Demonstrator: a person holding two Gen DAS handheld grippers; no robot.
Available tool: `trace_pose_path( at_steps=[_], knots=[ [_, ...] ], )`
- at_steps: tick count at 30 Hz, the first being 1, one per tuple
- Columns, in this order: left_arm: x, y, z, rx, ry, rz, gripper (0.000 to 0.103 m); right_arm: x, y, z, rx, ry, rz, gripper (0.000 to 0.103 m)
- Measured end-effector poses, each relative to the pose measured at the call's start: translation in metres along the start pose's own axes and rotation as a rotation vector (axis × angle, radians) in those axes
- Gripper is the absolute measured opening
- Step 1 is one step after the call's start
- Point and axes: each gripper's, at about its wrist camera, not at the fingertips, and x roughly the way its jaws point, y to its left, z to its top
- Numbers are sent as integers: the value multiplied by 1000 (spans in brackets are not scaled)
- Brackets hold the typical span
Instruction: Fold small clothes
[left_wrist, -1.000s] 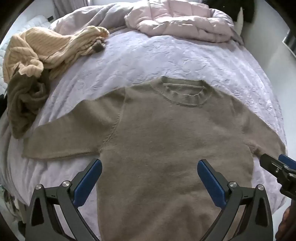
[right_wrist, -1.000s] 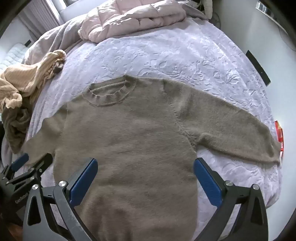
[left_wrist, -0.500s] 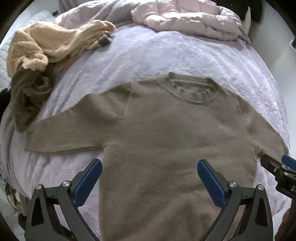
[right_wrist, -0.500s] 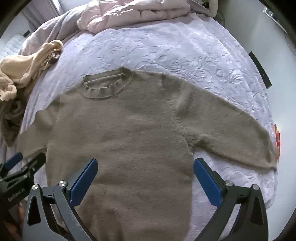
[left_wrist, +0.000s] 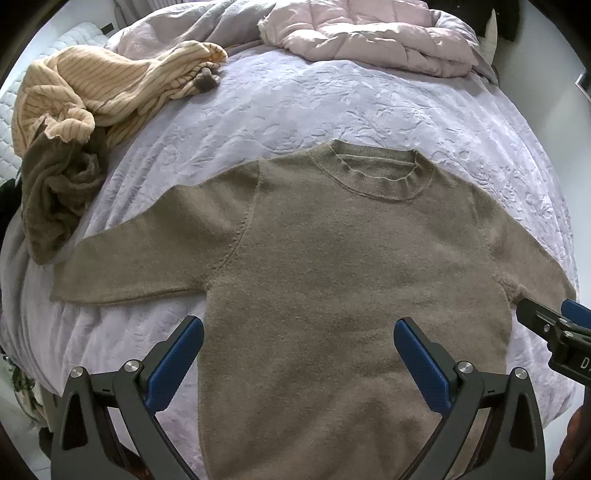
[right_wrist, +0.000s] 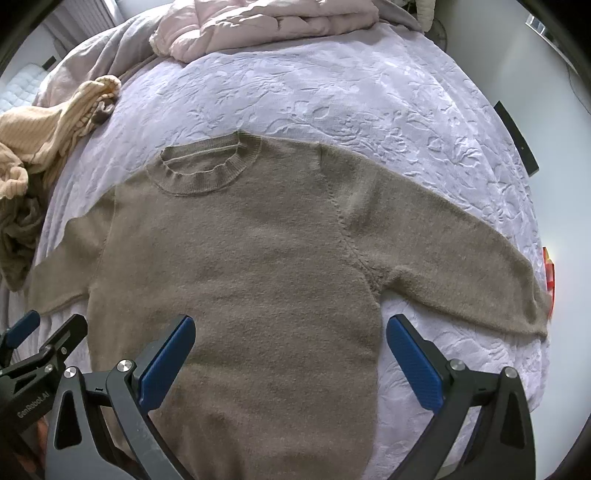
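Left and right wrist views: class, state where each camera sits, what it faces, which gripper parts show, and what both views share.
Left wrist: sits on the left gripper, jaws open, above the sweater hem, facing the collar; the right gripper's tip shows at the right edge.
Right wrist: sits on the right gripper, jaws open, facing the same way; the left gripper's tip shows at the left edge.
Shared: sweater, lilac bedspread, pink duvet, striped garment.

left gripper (left_wrist: 298, 360): fingers spread wide | right gripper (right_wrist: 290, 356): fingers spread wide
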Motion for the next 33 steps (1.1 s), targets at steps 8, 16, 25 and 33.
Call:
trace_pose_path(
  at_steps=[8, 16, 25, 33],
  knots=[
    [1, 0, 0, -2, 8, 5, 103, 0, 1, 0, 0, 3, -1, 103],
    [1, 0, 0, -2, 8, 7, 103, 0, 2, 0, 2, 5, -1, 103],
    [2, 1, -1, -3, 10, 6, 103, 1, 0, -1, 6, 13, 4, 103],
    [3, 1, -5, -4, 13, 11, 103, 2, -3, -1, 0, 17, 4, 103]
  ],
)
